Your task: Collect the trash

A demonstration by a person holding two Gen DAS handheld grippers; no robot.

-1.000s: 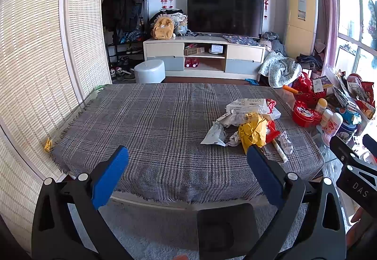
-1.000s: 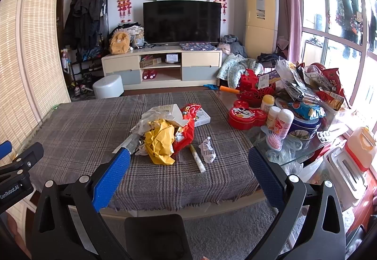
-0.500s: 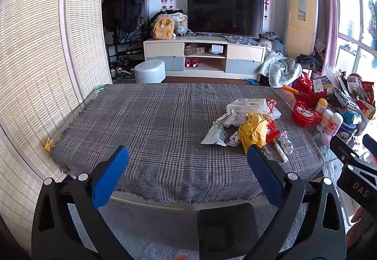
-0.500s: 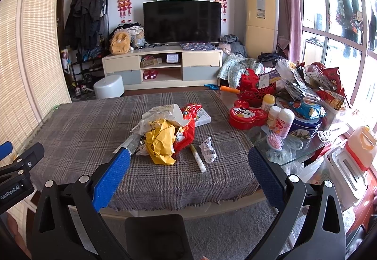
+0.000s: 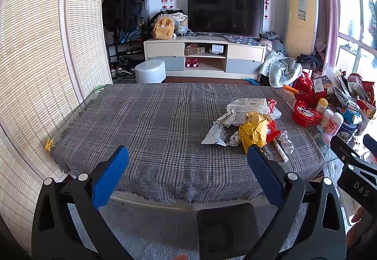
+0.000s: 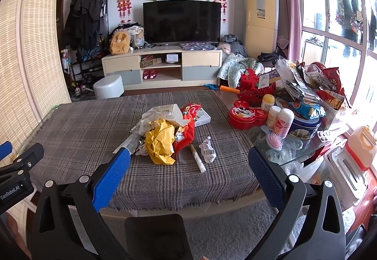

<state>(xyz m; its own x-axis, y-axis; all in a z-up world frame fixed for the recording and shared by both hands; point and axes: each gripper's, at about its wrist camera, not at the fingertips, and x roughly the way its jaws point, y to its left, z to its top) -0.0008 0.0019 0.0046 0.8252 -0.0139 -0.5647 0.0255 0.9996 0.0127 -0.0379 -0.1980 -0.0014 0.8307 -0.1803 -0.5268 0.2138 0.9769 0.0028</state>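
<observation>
- Step in hand, as I judge it: the approach before any pick; nothing of the trash pile (image 6: pixel 169 132) is lifted, and both claws hang short of the near edge of the plaid-covered table (image 5: pixel 153 123).
- The right gripper (image 6: pixel 188 165) has its blue pads spread wide with nothing between them; the left gripper (image 5: pixel 187 161) is likewise spread wide and empty.
- In the right wrist view the pile lies ahead of the claw and a little to its left, beyond the fingertips and not touching them; the crumpled yellow paper (image 6: pixel 161 143) is its nearest bulky piece, with the red snack bag (image 6: pixel 187 125) just behind and touching it.
- A white paper stick (image 6: pixel 198 158) and a small crumpled clear wrapper (image 6: pixel 207 149) lie just right of the yellow paper, close together, almost straight ahead of the right claw's centre.
- From the left claw the same pile sits ahead and well to the right, past the right pad; a flat grey wrapper (image 5: pixel 215 134) is the piece nearest that claw.
- The next move likely calls for the right claw to travel forward and down over the cloth, centre on one piece, then close; the loose, light wrappers may slide or drag neighbours, so a low, square bite on the yellow paper looks safest.
- No bin or bag for the trash shows in either view.
</observation>
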